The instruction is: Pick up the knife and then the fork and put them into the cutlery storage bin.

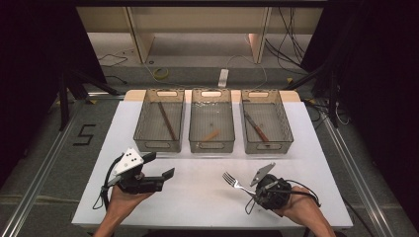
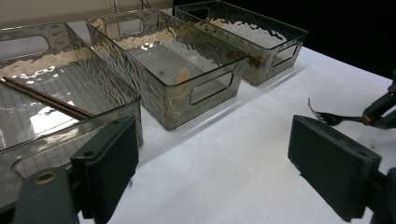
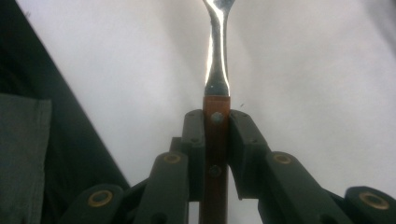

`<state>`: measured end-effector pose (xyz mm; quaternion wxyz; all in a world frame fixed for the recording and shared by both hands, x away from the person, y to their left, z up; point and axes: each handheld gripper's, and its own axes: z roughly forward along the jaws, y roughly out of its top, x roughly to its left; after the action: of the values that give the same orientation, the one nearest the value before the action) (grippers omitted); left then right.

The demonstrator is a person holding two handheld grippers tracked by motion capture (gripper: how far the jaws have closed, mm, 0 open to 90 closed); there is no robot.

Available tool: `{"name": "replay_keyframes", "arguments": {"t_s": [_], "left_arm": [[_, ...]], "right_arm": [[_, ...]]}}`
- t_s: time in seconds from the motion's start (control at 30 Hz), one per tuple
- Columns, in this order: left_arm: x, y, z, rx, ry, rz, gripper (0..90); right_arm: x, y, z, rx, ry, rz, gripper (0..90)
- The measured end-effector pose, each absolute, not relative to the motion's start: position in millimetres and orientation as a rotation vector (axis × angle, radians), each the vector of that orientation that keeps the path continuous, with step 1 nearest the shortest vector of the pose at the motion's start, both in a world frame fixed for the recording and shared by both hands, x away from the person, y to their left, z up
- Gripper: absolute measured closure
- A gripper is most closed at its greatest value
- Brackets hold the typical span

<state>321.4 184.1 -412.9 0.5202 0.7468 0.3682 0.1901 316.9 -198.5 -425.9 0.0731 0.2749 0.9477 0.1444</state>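
Right gripper [image 3: 216,135] clamped on the fork [image 3: 216,140] — jaws pinch its brown wooden handle, steel neck runs out ahead over the white table [image 3: 303,70]. In the high view the fork [image 1: 236,182] sits off the surface at front right, tines pointing toward the bins. Left gripper [image 1: 159,165] wide open, holding nothing, front left. Floor marking "5" [image 1: 85,134] legible left of the table. Fork tines cut off at the top of the right gripper view.
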Motion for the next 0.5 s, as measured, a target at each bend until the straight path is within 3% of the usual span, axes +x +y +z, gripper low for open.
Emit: {"name": "replay_keyframes", "arguments": {"t_s": [0.5], "left_arm": [[321,185,-413,1.786,0.886,0.455,16.1]], "right_arm": [[357,-206,-407,0.898,2.762,0.593,77.8]]}}
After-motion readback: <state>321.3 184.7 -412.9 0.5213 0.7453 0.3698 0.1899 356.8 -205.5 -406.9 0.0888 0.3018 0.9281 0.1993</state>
